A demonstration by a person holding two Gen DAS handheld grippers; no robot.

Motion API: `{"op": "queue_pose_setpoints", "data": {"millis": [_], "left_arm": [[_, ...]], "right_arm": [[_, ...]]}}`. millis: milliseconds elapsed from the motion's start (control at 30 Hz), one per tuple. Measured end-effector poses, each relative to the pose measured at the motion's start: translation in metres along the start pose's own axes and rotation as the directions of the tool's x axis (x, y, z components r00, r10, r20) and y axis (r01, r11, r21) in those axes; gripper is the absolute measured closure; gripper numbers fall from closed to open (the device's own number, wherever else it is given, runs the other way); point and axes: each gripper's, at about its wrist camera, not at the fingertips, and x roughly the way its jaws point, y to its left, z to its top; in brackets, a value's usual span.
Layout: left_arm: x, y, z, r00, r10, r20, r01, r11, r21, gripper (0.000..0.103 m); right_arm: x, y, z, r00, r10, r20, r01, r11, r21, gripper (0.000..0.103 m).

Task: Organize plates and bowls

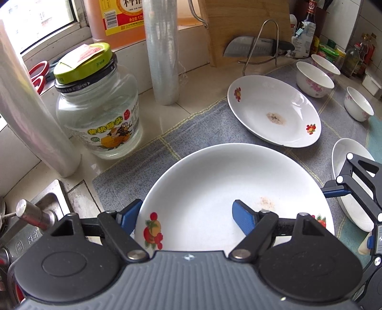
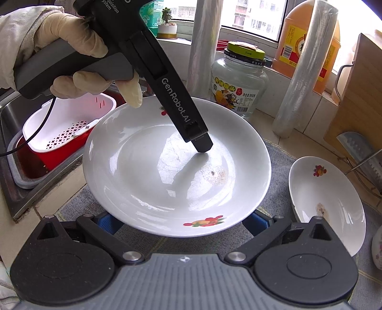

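A large white plate with fruit decals [image 1: 214, 186] lies on the grey cloth; it also shows in the right wrist view [image 2: 148, 171]. My left gripper [image 1: 186, 217] is open: its left pad sits outside the plate's near rim and its right pad [image 1: 243, 217] over the inside. My right gripper [image 2: 181, 221] is open, its blue pads below the plate's near rim on either side. A second decal plate [image 1: 272, 109] lies further back and shows in the right wrist view [image 2: 327, 202]. Three floral bowls [image 1: 312, 78] stand at the far right.
A glass jar with a green lid [image 1: 95, 102], cling-film rolls [image 1: 162, 52] and an oil bottle [image 1: 117, 19] stand along the window sill. A cutting board and knife [image 1: 253, 47] stand at the back. The sink holds a white and red basket [image 2: 64, 126].
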Motion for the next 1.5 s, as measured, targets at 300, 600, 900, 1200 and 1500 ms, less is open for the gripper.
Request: {"op": "queue_pose_setpoints", "data": {"millis": [300, 600, 900, 1200, 1500], "left_arm": [[-0.009, -0.013, -0.013, 1.0, 0.004, 0.003, -0.004, 1.0, -0.009, 0.023], [-0.014, -0.022, -0.022, 1.0, 0.006, 0.002, -0.006, 1.0, -0.01, 0.023], [-0.02, -0.03, -0.034, 1.0, 0.009, -0.006, -0.009, 1.0, -0.012, 0.023], [-0.017, -0.028, -0.041, 1.0, 0.014, -0.013, -0.014, 1.0, -0.017, 0.023], [-0.008, -0.029, -0.051, 1.0, -0.004, -0.028, 0.003, 0.999, -0.032, 0.023]], "right_arm": [[-0.009, 0.007, -0.009, 1.0, 0.003, 0.0, -0.003, 1.0, -0.01, 0.0], [-0.015, 0.012, -0.015, 1.0, 0.003, 0.001, -0.003, 1.0, -0.013, 0.0], [-0.017, 0.02, -0.02, 1.0, 0.012, -0.002, -0.012, 1.0, -0.011, 0.0], [-0.011, 0.026, -0.024, 1.0, 0.027, -0.014, -0.027, 1.0, -0.013, 0.0], [-0.007, 0.031, -0.031, 0.999, 0.036, -0.039, -0.036, 0.999, -0.013, 0.0]]}}
